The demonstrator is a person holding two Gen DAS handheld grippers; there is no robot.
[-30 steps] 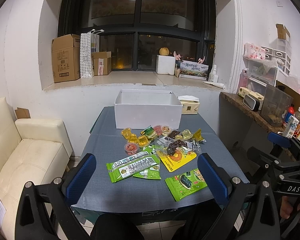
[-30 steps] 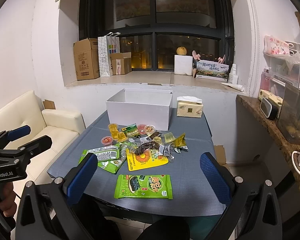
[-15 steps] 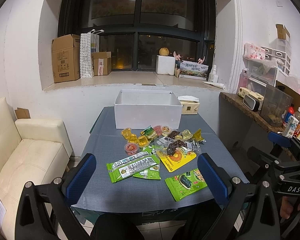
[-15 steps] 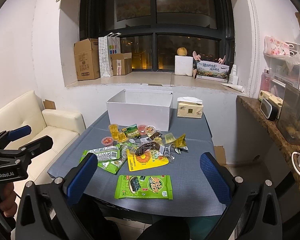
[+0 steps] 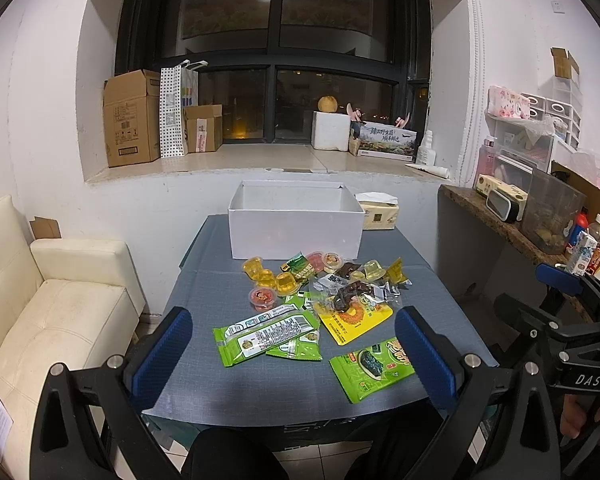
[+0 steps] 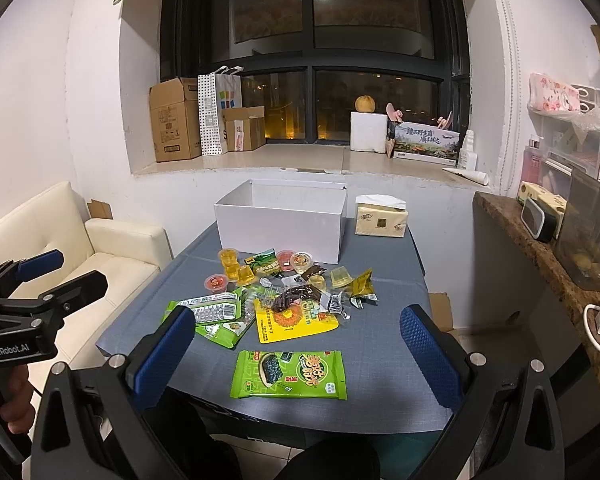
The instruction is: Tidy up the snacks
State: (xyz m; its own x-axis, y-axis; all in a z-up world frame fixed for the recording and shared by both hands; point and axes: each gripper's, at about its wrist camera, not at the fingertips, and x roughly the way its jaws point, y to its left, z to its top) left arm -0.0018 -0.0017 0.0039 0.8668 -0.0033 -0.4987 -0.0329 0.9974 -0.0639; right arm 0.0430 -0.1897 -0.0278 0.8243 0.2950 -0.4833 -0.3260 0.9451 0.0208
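- Table (image 6: 380, 360): snacks piled mid-table, nothing sorted yet; start of task by the look of it.
- White box (image 6: 280, 224) at far edge, open, inside hidden; likely destination.
- Left gripper (image 5: 296, 354), right gripper (image 6: 296, 354): both held back at near edge, jaws wide apart, empty.
- Seaweed pack (image 6: 289, 375) nearest right gripper; probable first pick, lies flat, needs an edge pinch.
- Readable: "GenRobot.AI", "DAS" on grippers; snack labels too small.

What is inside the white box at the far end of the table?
The white box is open on top. Only the upper part of its bare white inner walls shows; no snack sticks up above the rim. Its front wall hides the floor, so whether anything lies inside cannot be told.
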